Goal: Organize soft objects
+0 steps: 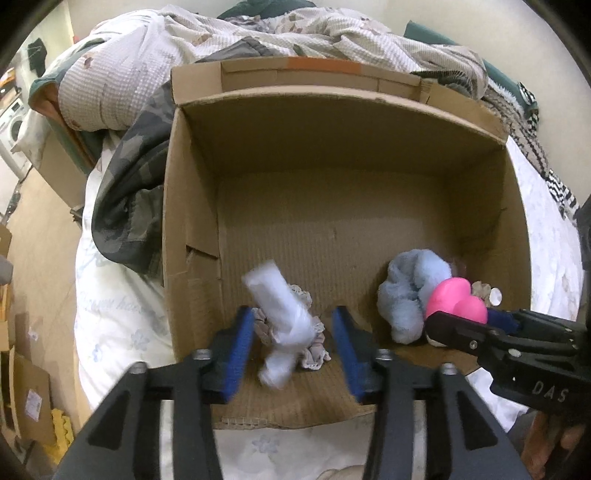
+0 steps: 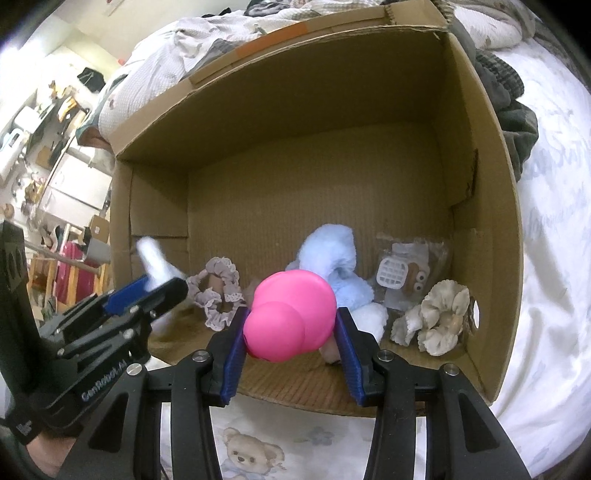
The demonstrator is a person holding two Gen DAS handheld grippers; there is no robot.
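Cardboard fills both views: an open box (image 1: pixel 332 155) lies on a bed sheet (image 1: pixel 122 317) printed with flowers and a teddy bear, its near wall folded flat toward the cameras. Crumpled bedding (image 1: pixel 229 33) is heaped past the far wall at twelve o'clock, cut off by the round lens edge.

In the left wrist view, the left gripper (image 1: pixel 293 345) stands at six o'clock with its blue pads spread apart. Between them a white cloth (image 1: pixel 280 314) shows only as a motion-blurred streak, touching neither pad; its shape is hard to make out. A lace-edged scrunchie (image 1: pixel 314 350) lies half hidden under it on the box floor.

At four o'clock the right gripper (image 2: pixel 291 334) clamps a pink soft toy (image 2: pixel 290 314), both pads pressed to its sides just above the floor. What the toy is cannot be told; its underside is hidden. A pale blue fluffy cloth (image 2: pixel 332 254) sits directly behind it, partly covered.

In the right wrist view, at three o'clock, a clear packet (image 2: pixel 406 277) leans near the right wall, its contents unclear. A beige ruffled scrunchie (image 2: pixel 436 317) rests just in front, beside a hole in the wall.
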